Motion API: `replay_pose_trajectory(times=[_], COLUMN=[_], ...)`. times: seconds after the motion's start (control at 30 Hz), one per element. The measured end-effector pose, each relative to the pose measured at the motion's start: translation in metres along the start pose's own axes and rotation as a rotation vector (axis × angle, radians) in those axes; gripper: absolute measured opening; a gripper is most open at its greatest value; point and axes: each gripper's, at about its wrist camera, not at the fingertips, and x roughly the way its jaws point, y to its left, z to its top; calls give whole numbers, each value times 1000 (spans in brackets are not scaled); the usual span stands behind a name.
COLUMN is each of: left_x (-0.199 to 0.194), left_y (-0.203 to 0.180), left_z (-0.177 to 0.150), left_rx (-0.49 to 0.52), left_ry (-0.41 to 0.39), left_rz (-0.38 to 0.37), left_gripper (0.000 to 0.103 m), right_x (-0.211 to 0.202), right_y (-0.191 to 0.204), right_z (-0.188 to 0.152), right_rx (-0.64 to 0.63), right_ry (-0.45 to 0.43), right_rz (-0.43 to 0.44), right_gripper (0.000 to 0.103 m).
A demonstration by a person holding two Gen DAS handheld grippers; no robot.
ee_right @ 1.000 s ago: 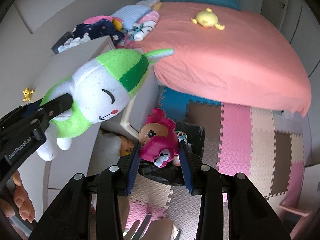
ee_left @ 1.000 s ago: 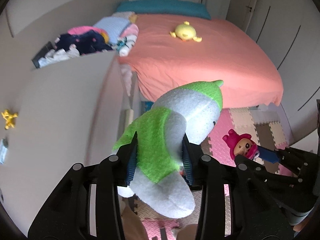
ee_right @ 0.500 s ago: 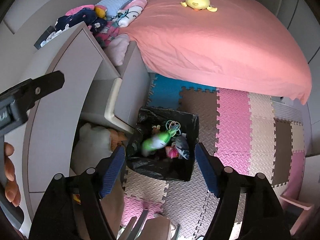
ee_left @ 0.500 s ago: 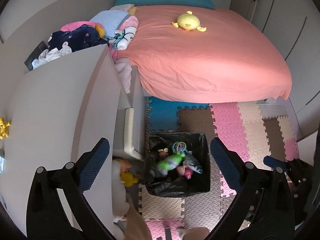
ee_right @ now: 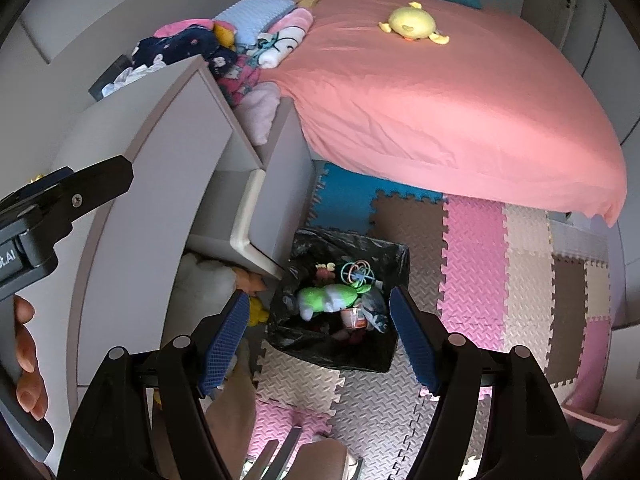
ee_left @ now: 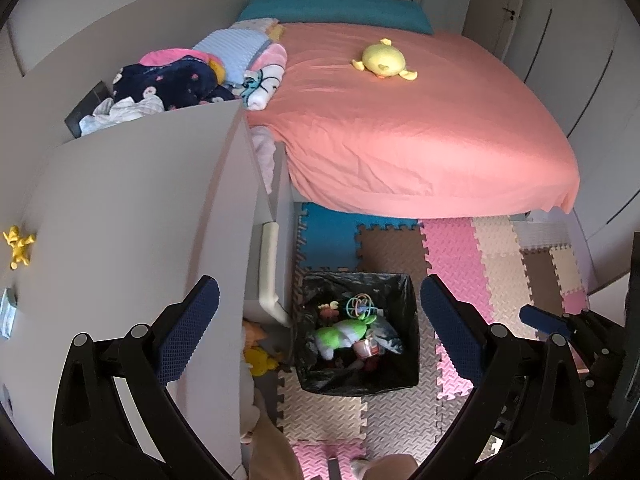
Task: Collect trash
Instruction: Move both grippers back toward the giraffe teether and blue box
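Bin, lined with a black bag, standing on the foam floor mats just beside the white bench and near the foot of the bed. Inside it lie the green-and-white plush, a tangle of coloured rings, a small printed cup and a grey fish-like toy; the plush rests on top, wholly within the rim. Above the bin hang both tools: the left claw spread very wide with nothing between its blue pads, and the right claw, also parted and empty, its pads framing the bin from the other view. Items not yet gathered: a yellow star-shaped figure on the bench top near its left edge, a yellow toy on the floor under the bench beside the bin, and a yellow duck plush well apart on the bed; whether these count as trash cannot be told from here. Advice for the step in hand, judged from the layout: lift both claws straight up before swinging away, so no pad snags the loose bag rim; pick the nearest target first, the floor toy being closest; approach it with jaws wide and level, since soft things slip when pinched at an edge
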Motion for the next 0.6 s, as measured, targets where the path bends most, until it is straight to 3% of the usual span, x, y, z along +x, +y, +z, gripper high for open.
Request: replay_pose_trajectory(times=[0.33,0.6], left_x=[-41,-75], left_y=[44,123], left_z=[-5,-17], left_rx=[-37,-140], left_ry=[-56,-84], left_rz=[3,44], left_gripper=[97,97], right_x=[-22,-36], right_y=[55,129], right_z=[11,26], right_rx=[-87,-196], right_ry=[-36,-68], right_rz=[17,64], right_gripper=[73,73])
